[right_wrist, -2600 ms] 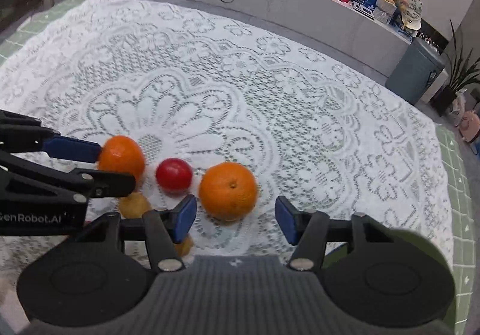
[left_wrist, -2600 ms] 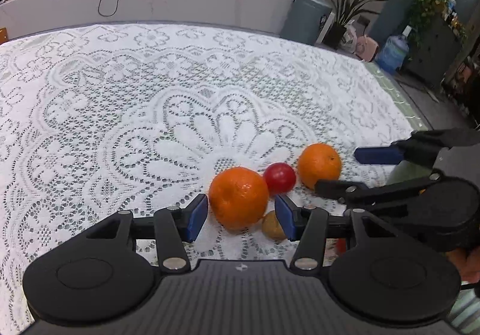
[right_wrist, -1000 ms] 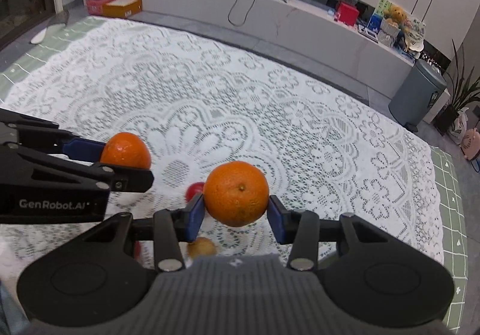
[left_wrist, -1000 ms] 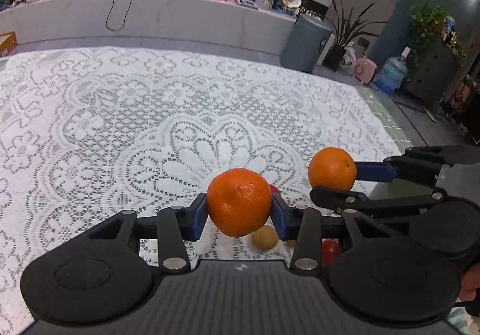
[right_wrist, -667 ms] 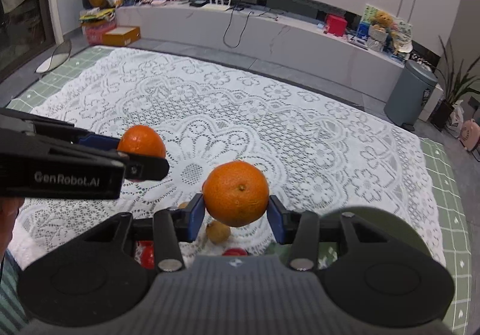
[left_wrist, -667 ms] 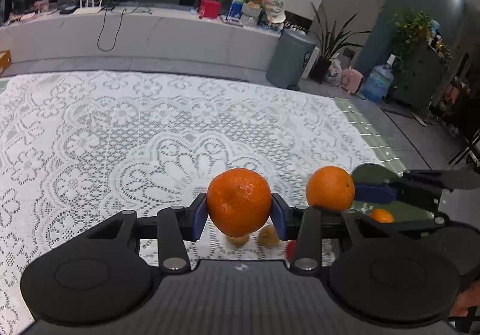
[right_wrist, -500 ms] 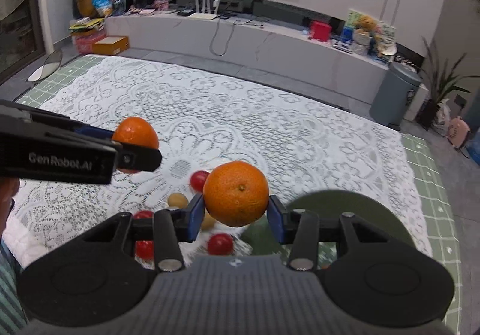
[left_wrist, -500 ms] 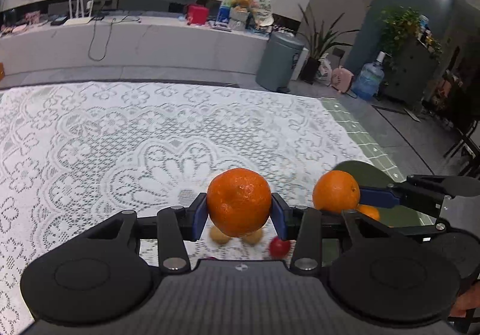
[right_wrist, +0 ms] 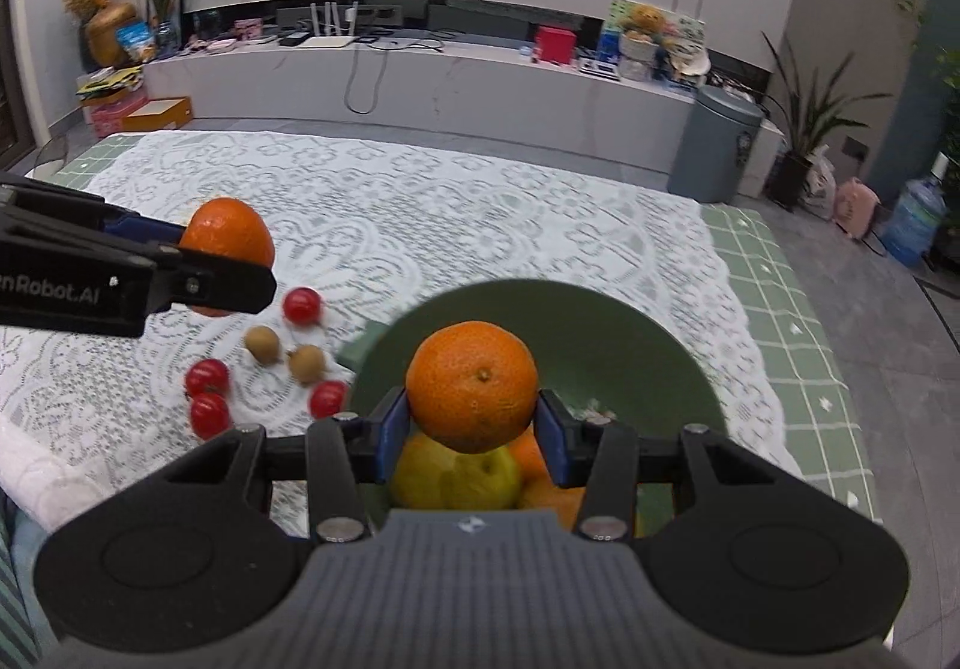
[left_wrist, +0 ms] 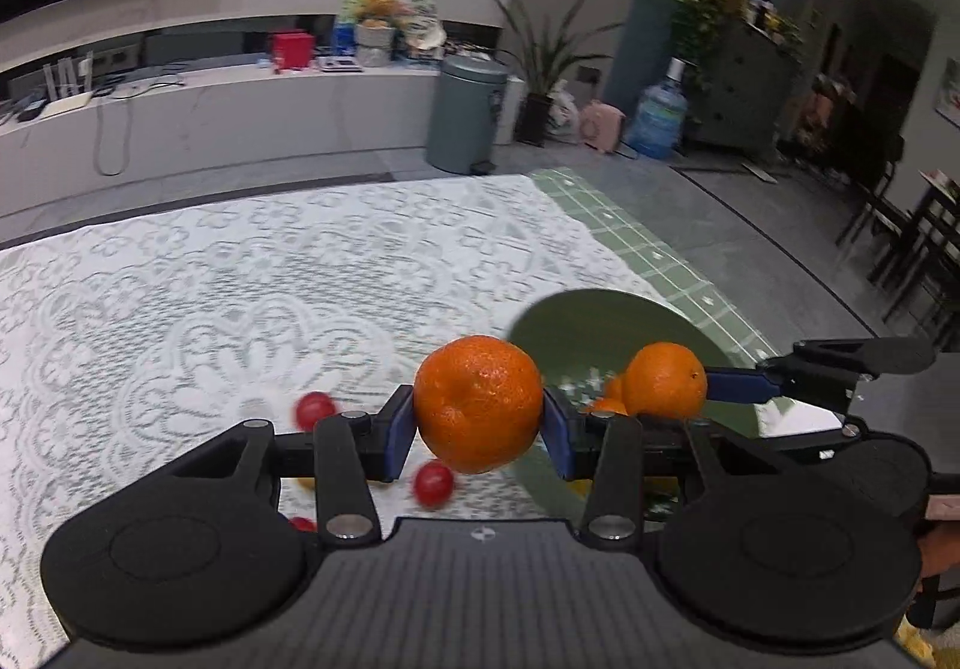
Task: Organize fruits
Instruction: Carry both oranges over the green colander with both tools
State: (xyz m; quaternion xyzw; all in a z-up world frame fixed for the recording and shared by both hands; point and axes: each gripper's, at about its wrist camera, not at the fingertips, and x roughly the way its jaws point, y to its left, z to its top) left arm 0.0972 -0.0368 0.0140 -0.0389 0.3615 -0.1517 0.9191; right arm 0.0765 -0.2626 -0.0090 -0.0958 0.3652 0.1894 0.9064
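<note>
Left gripper [left_wrist: 478,425] and right gripper [right_wrist: 472,425] each pinch a round orange mandarin [left_wrist: 478,404] – frame centre. Risk: released above the fruit-filled green bowl [right_wrist: 600,333], the right mandarin [right_wrist: 472,386] may bounce onto the white lace tablecloth [right_wrist: 420,225].

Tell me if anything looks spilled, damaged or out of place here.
Nothing is spilled or damaged. Small red and brown fruits lie loose on the lace tablecloth, outside the green bowl; they are simply unsorted.
</note>
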